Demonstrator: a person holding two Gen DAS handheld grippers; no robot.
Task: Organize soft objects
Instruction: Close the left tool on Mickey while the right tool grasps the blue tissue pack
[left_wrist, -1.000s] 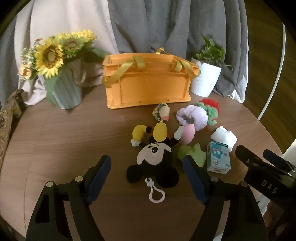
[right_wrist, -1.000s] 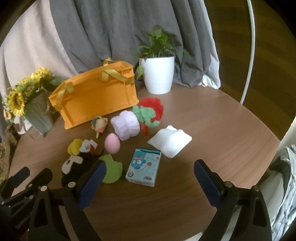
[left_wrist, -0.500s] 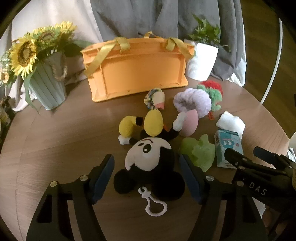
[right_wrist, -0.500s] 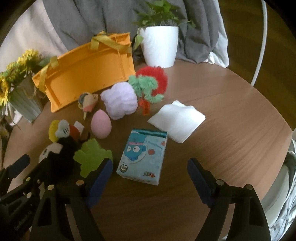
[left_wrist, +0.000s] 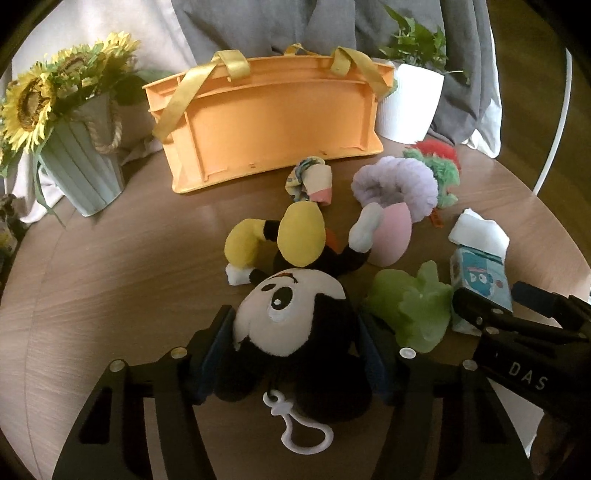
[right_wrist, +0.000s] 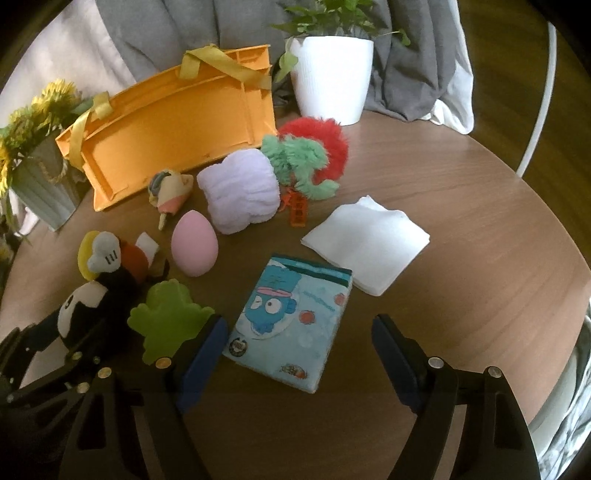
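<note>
Round wooden table (right_wrist: 461, 192), grey curtain behind. We see left gripper (left_wrist: 295, 350) straddling mouse plush (left_wrist: 291, 317), both pads against its head, plush lying near table's front edge. Right gripper (right_wrist: 299, 350) spread wide, holding nothing, over tissue pack (right_wrist: 291, 325). Orange basket (left_wrist: 269, 118) stands at back, well apart from plush.

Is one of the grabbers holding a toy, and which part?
The left gripper has its fingers on either side of the mouse plush head; a full squeeze cannot be told. The right gripper holds nothing.
</note>
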